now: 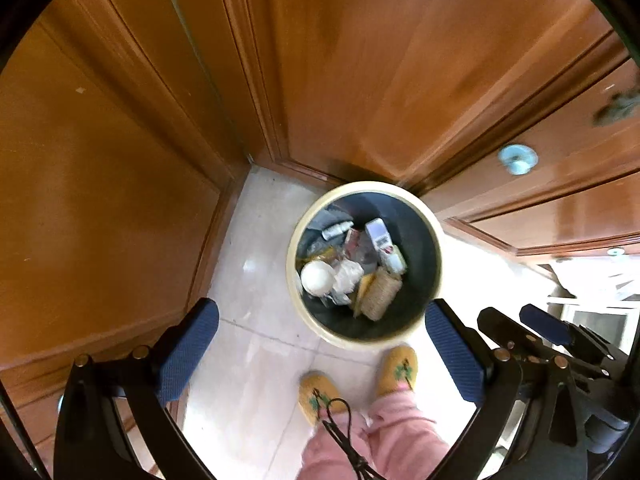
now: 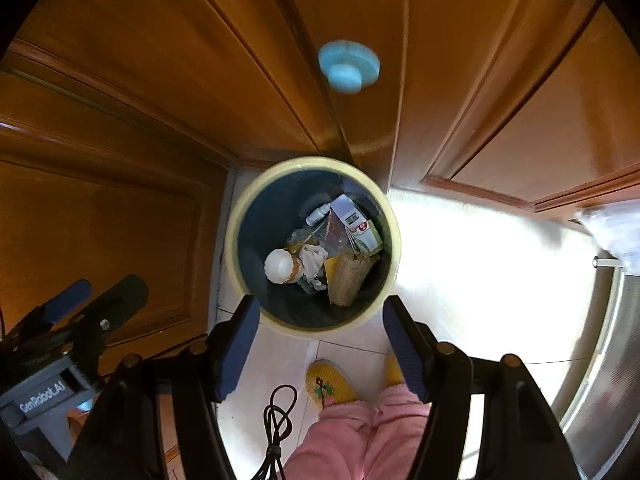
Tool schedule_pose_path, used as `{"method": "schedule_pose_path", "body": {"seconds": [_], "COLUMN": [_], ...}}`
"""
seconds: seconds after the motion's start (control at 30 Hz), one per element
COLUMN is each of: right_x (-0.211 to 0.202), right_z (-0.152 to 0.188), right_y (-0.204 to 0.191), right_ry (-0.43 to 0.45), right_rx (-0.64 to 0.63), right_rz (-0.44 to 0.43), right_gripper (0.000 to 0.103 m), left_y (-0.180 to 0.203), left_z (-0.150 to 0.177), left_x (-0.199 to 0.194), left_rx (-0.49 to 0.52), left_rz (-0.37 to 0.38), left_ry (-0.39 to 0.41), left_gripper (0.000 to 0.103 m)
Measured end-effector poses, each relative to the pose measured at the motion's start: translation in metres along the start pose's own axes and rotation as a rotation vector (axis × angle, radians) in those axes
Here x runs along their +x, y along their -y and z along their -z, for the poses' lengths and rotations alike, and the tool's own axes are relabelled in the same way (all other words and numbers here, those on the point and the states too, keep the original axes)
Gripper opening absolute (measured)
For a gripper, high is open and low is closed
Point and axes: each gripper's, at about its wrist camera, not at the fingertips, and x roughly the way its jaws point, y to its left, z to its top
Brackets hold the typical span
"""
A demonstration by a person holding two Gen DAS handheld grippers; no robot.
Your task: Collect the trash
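A round cream-rimmed trash bin (image 1: 434,236) (image 2: 394,236) with a dark liner stands on the tiled floor in a corner of wooden cabinets. Inside lie trash items: a white ball-like lump (image 1: 318,278) (image 2: 280,266), a roll of twine (image 1: 382,294) (image 2: 348,280), a white box (image 1: 380,236) (image 2: 352,216) and crumpled wrappers. My left gripper (image 1: 322,344) hangs open and empty above the bin's near side. My right gripper (image 2: 320,344) is also open and empty above the bin's near rim. Each gripper shows at the edge of the other's view.
Wooden cabinet doors (image 1: 360,60) (image 2: 160,60) surround the bin, with a light-blue knob (image 1: 518,159) (image 2: 349,66). The person's yellow slippers (image 1: 318,396) (image 2: 330,386) and pink trousers (image 1: 400,436) stand just in front of the bin. A black cable (image 2: 278,420) dangles. A metal surface (image 2: 600,360) lies at right.
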Motion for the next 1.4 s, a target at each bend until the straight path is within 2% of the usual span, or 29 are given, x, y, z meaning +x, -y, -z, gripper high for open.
{"method": "schedule_pose_path", "body": {"seconds": [0.1,0.17,0.53,0.67,0.87,1.1,1.27,1.4], "right_x": [-0.040,-0.073,-0.272,-0.341,-0.436,-0.518,-0.544,-0.556], "right_z": [-0.003,-0.005,-0.026,-0.032,-0.037,-0.039,-0.033,-0.028], "right_y": [-0.004,-0.008,-0.038,-0.050,-0.056,-0.054,-0.057,-0.056], "right_ry": [0.031,0.059,0.250,0.310,0.425,0.535,0.586,0.631], "right_rx": [-0.006,-0.005,-0.022,-0.033,-0.042,-0.037,-0.039,-0.060], "right_rz": [-0.003,-0.010,-0.079,-0.112,-0.145,-0.136,-0.140,-0.124], "right_gripper": [0.064,0.064,0.064,0.064,0.064,0.065,0.065,0.065], "left_y": [0.002,0.004,0.021,0.033,0.051,0.069,0.086,0.096], "left_z": [-0.003,-0.005,-0.037,-0.051,-0.059,-0.063,-0.064,-0.058], "left_x": [-0.040,-0.073,-0.287,-0.352,-0.443,-0.515,-0.555,-0.566], "left_rx": [-0.019,-0.024,0.005,0.025,0.068,0.053,0.046,0.061], "left_rz": [0.025,0.031,0.019,-0.005,0.028,0.026,0.002,-0.014], "left_ry": [-0.012,0.012,0.280,0.350,0.459,0.551,0.595,0.621], "left_gripper": [0.102,0.102,0.102,0.102,0.102,0.102,0.102,0.102]}}
